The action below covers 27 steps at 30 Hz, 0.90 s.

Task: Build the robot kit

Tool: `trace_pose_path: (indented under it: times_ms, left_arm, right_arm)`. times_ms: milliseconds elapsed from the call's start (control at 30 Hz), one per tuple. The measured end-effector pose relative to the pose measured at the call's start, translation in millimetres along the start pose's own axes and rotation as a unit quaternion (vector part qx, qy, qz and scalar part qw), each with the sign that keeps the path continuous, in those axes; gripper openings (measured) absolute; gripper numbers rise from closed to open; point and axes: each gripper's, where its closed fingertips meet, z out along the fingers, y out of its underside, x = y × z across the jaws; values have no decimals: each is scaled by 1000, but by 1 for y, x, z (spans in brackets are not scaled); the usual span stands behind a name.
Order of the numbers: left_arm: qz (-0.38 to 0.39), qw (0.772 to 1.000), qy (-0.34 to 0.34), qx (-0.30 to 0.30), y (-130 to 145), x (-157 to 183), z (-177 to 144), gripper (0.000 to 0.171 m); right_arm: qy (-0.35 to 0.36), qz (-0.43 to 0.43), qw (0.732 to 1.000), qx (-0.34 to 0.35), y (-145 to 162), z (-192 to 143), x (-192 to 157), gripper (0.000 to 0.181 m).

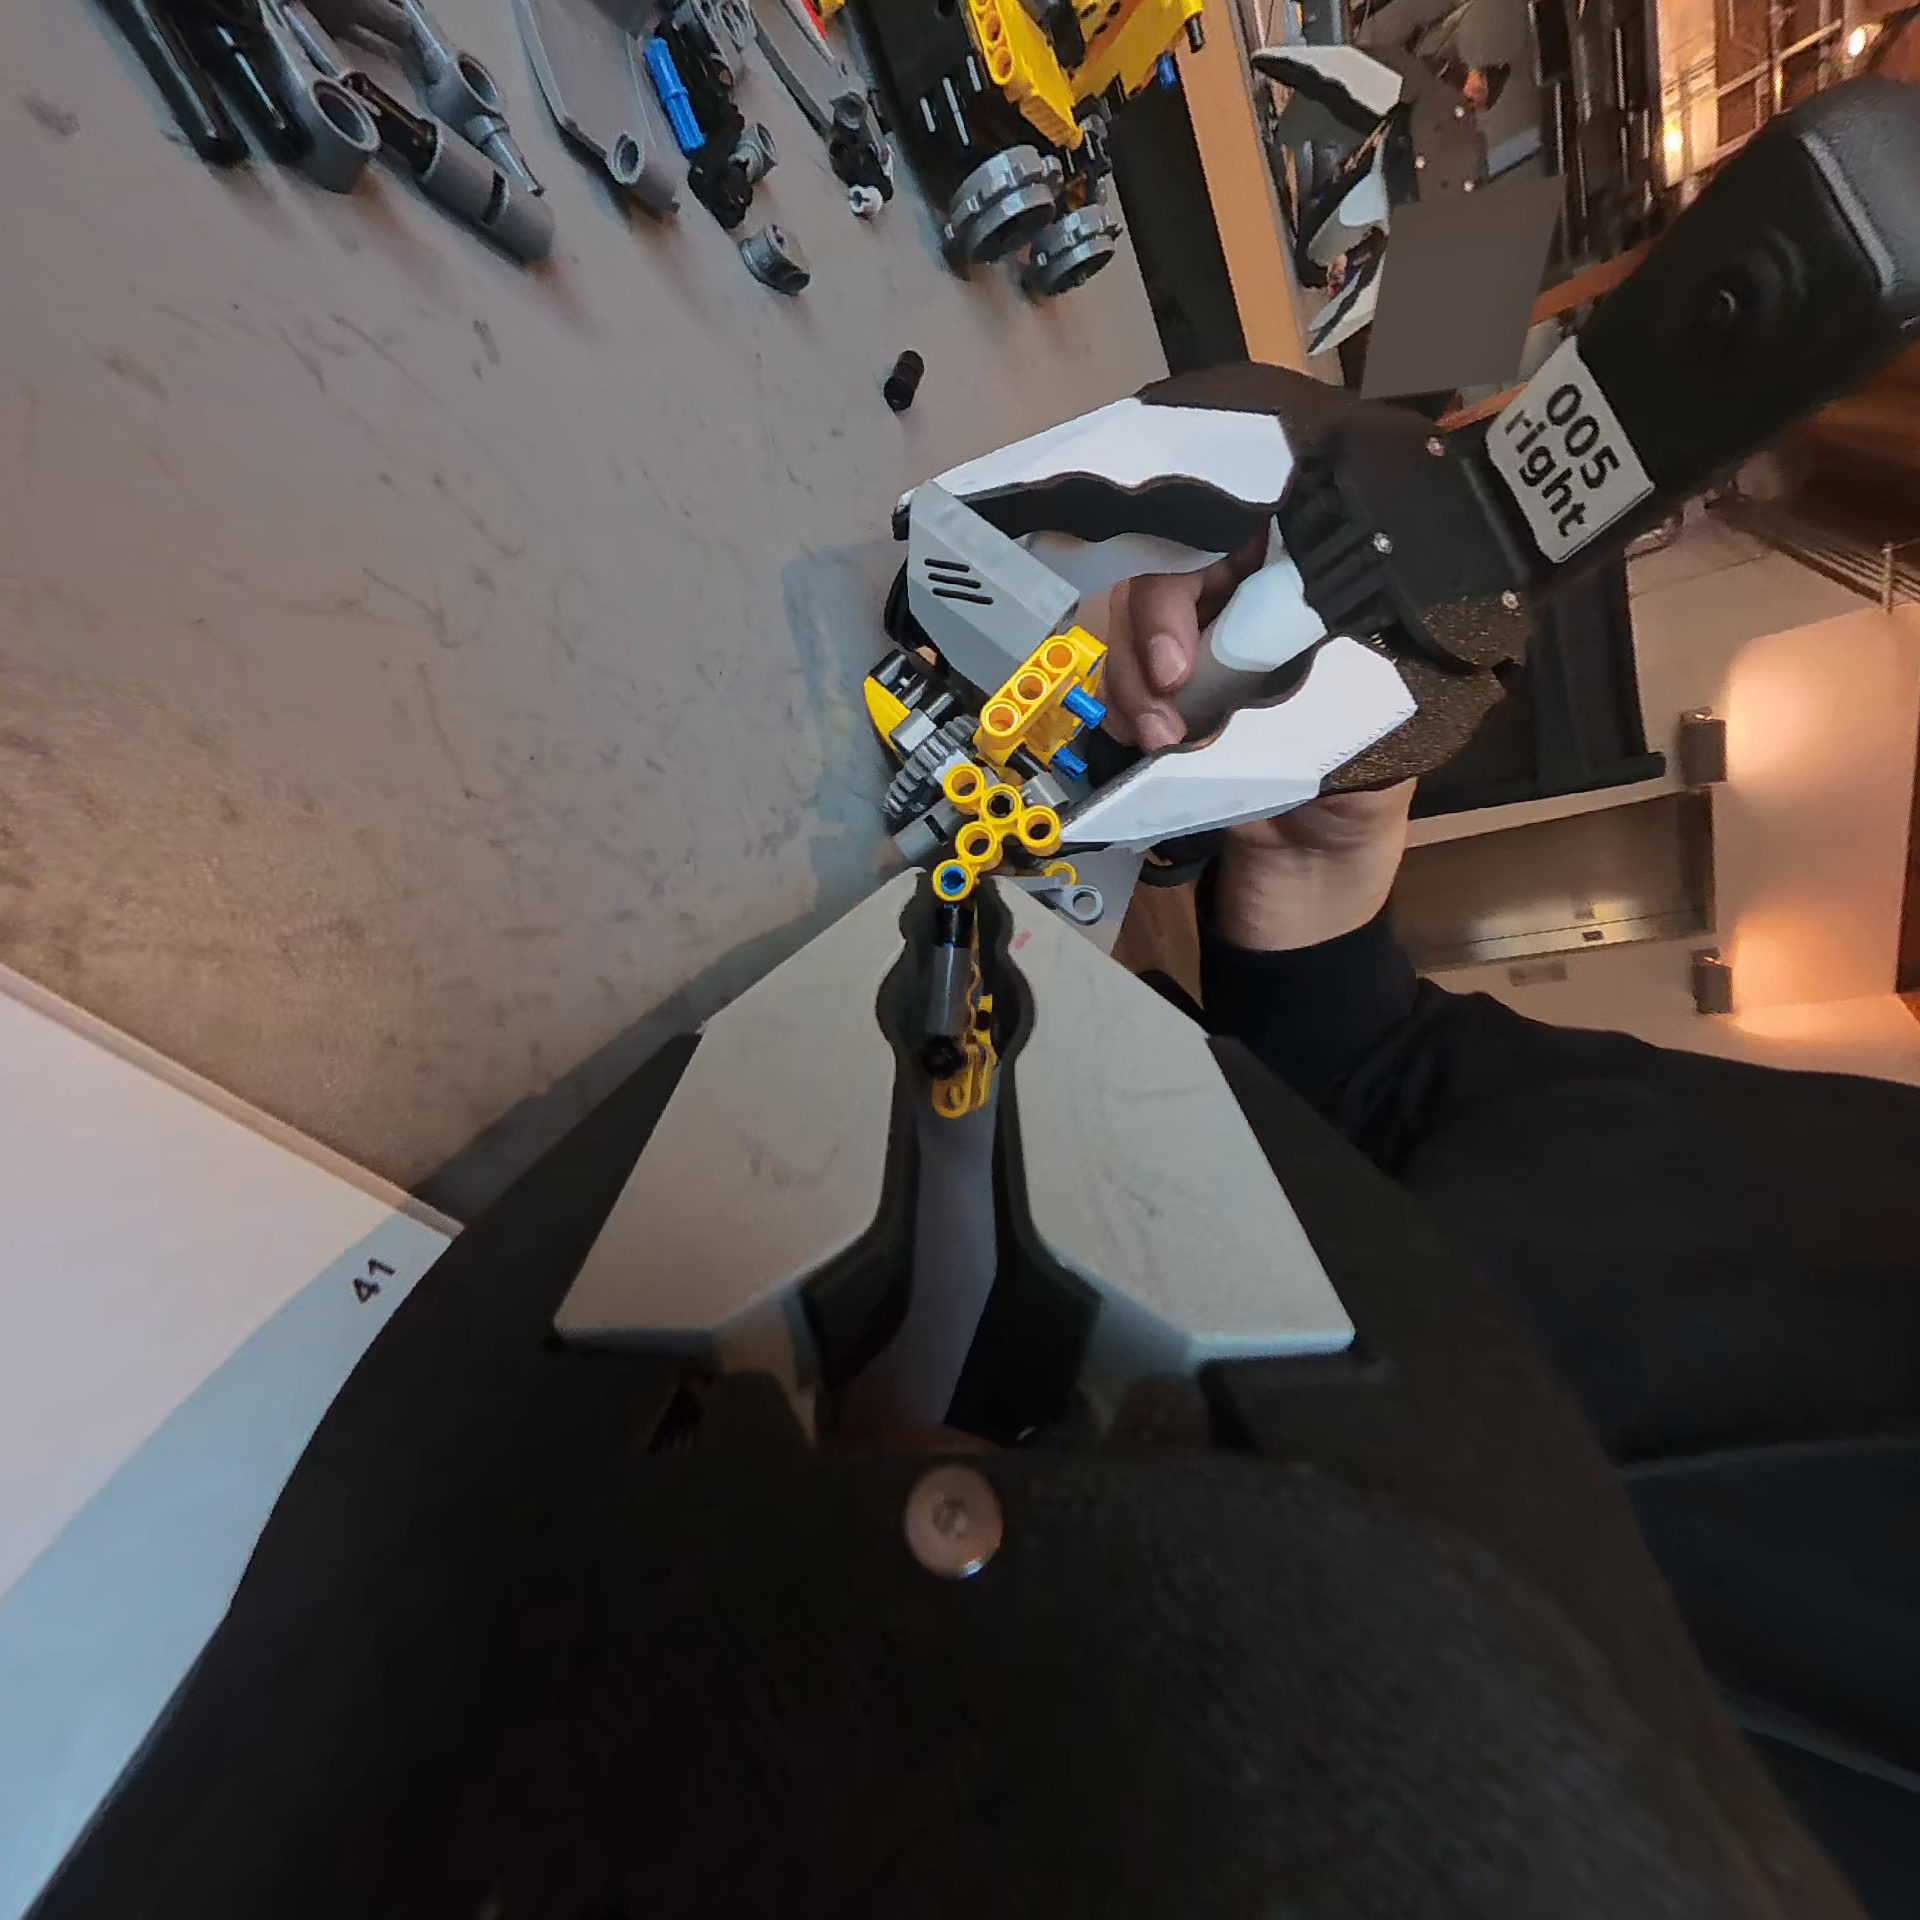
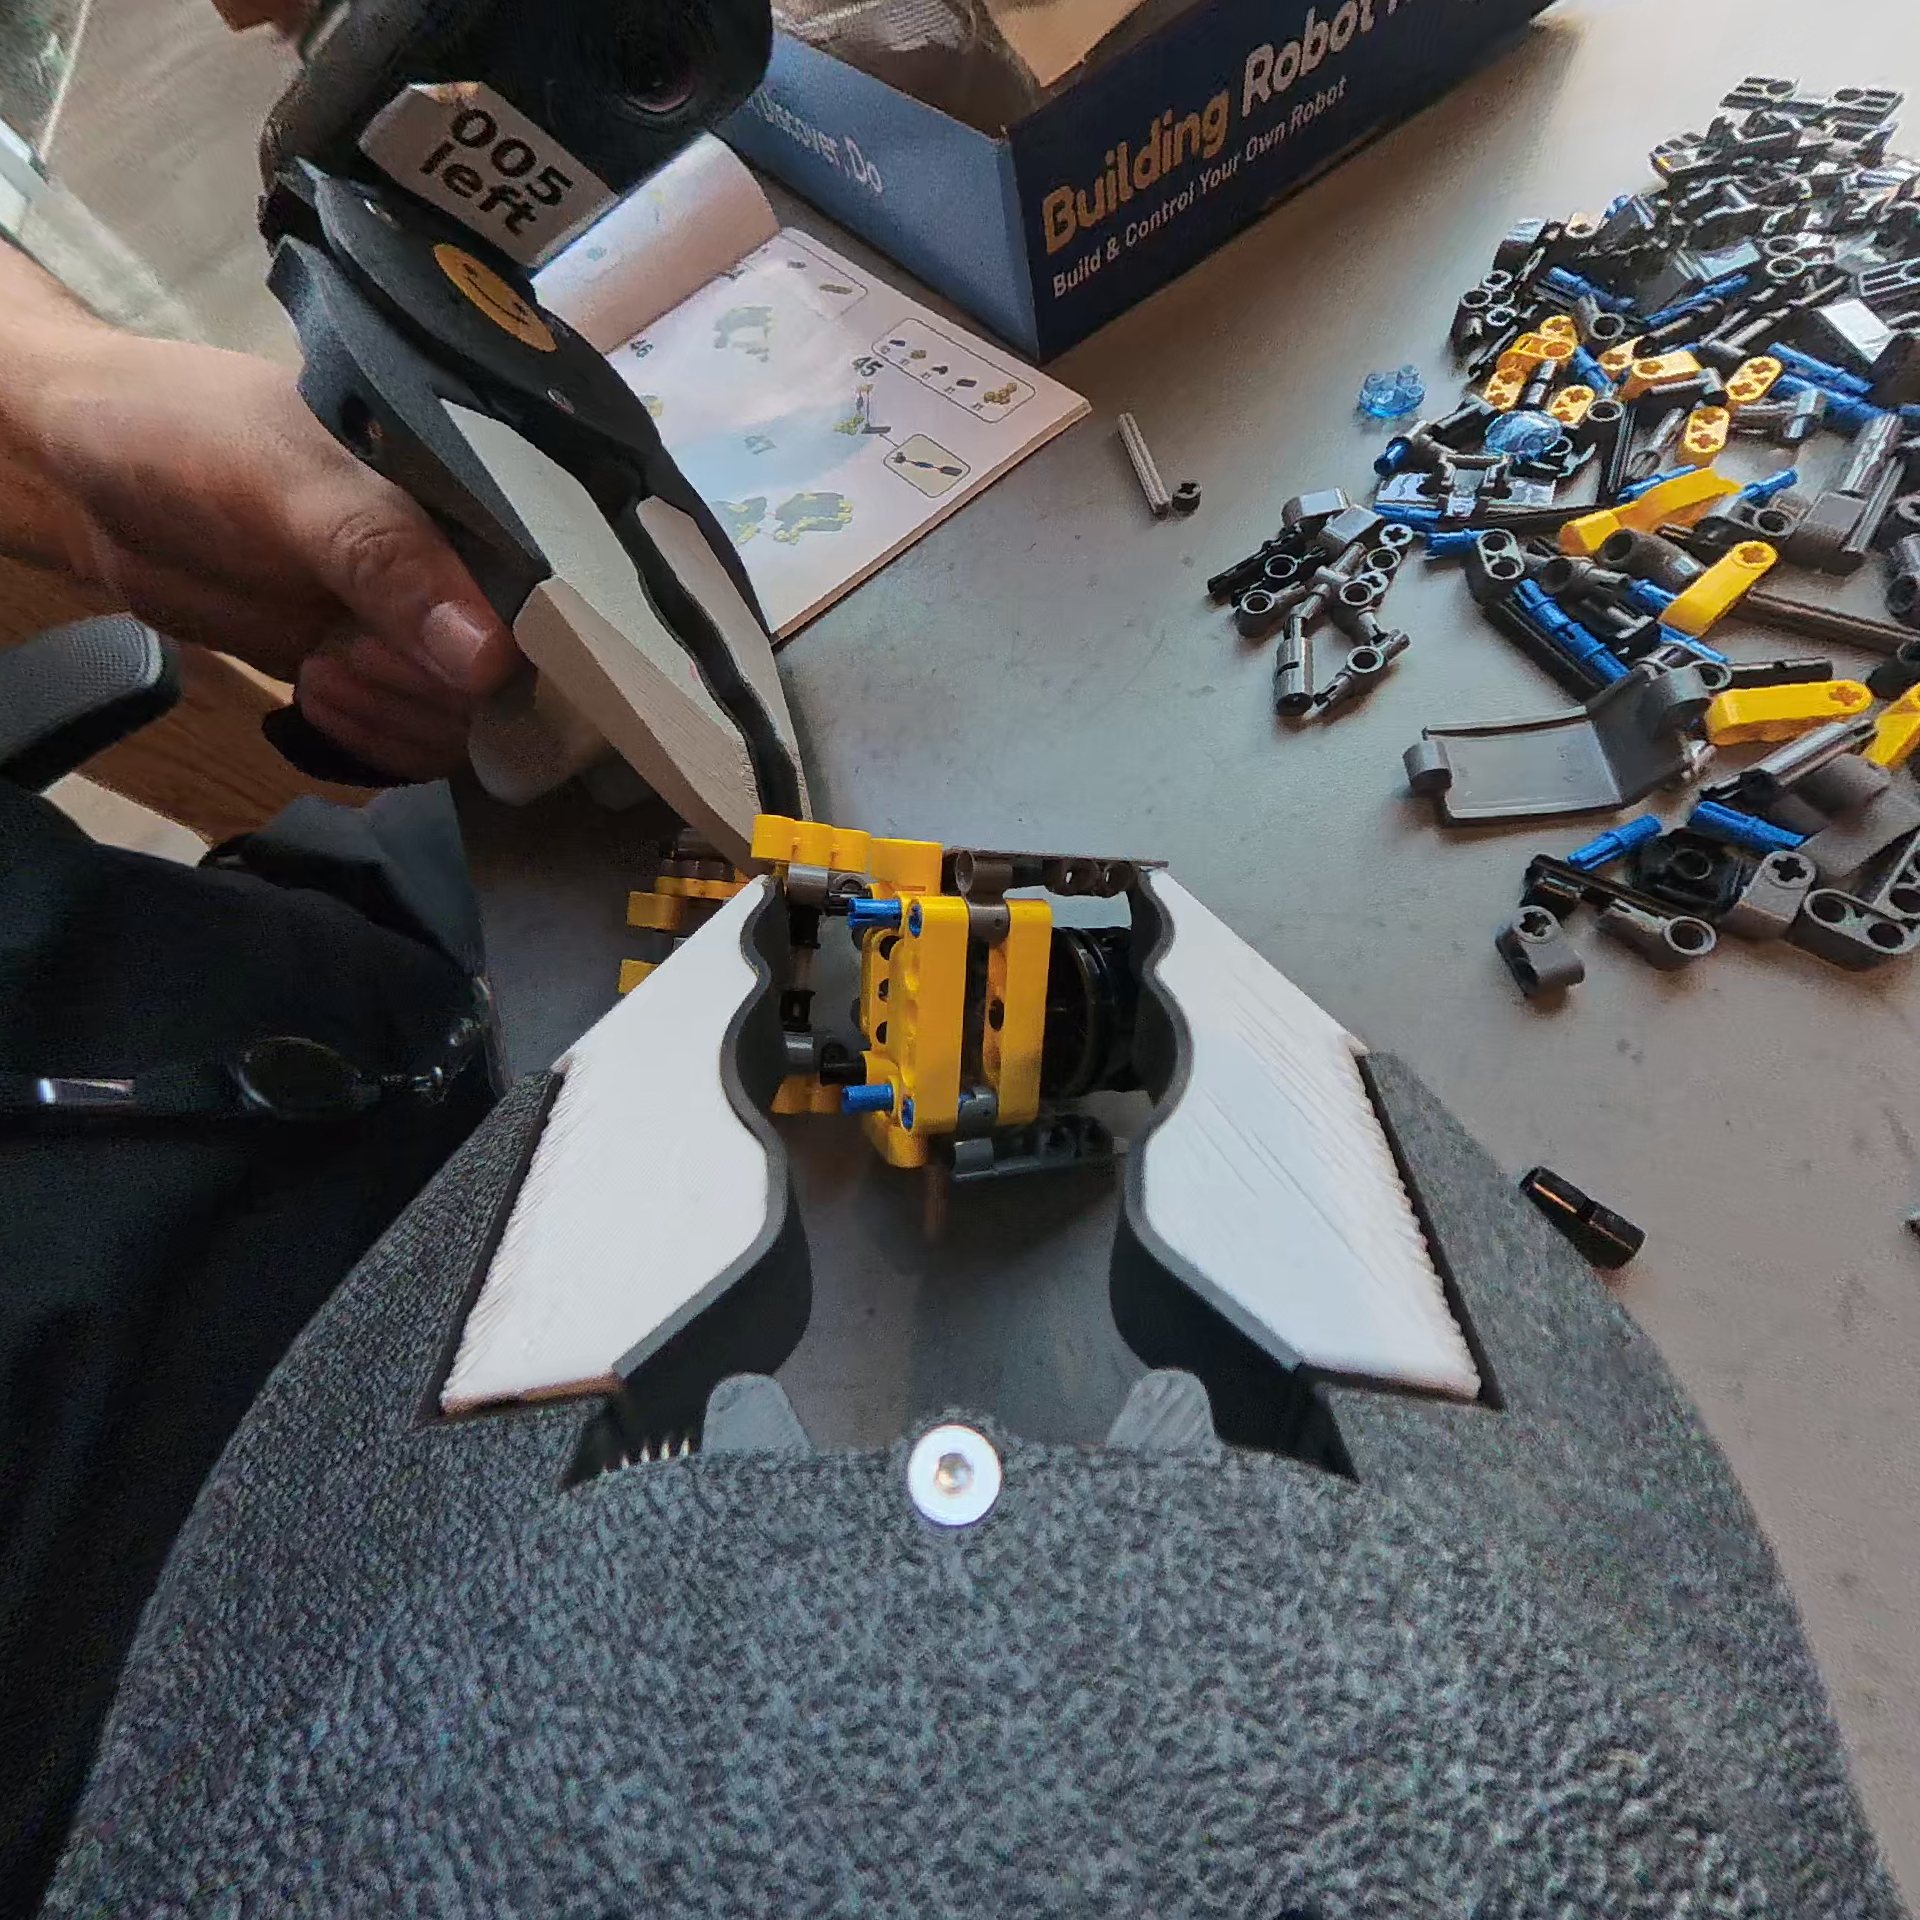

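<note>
The right tongs [image 2: 961, 997] are clamped around a yellow and grey brick assembly [image 2: 956, 1023], their white fingers [image 2: 665, 1153] pressing its two sides, with a black wheel-like part of the assembly against the right-hand finger. In the left wrist view these same tongs [image 1: 997, 717] reach in from ahead and to the right, gripped by a hand [image 1: 1299, 842] in a dark sleeve.

The left tongs [image 1: 961, 904] are nearly pressed together, pinching a thin yellow and grey strut [image 1: 961, 997] that runs back between the fingers; its blue-pinned end sits right at the tips, touching the assembly [image 1: 997, 769]. From the right wrist view the left tongs [image 2: 769, 810] come down from the upper left, tips meeting the assembly's yellow top edge, held by a second hand [image 2: 239, 540].

Both sets of tongs are above a grey table [image 2: 1039, 675] (whether the assembly rests on it cannot be told). Beyond the left tongs lies an open instruction booklet [image 2: 831, 416], and past it a blue cardboard box [image 2: 1195, 156]. Well to the right of the right tongs spreads a heap of loose bricks [image 2: 1683, 468] in black, grey, blue and yellow. A small black connector [image 2: 1579, 1216] lies alone just beside the right tongs' right-hand finger.
</note>
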Motion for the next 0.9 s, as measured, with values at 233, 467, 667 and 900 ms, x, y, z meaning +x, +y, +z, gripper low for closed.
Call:
trace_pose_path:
  times_ms: [233,467,667,900]
  left_arm:
    - [16,1000,-7,-6,3,3,5,5]
    - [34,999,-13,9,4,6,7,5]
    - [24,999,-22,28,0,2,3,5]
    - [-5,1000,5,21,5,5,0,4]
  right_arm:
    - [14,-2,1000,-2,2,-1,1,66]
    - [-21,-34,999,31,-5,-21,-3,61]
    - [-48,-18,997,50,-10,-34,-6,58]
    - [19,-101,994,40,-3,-28,-33,20]
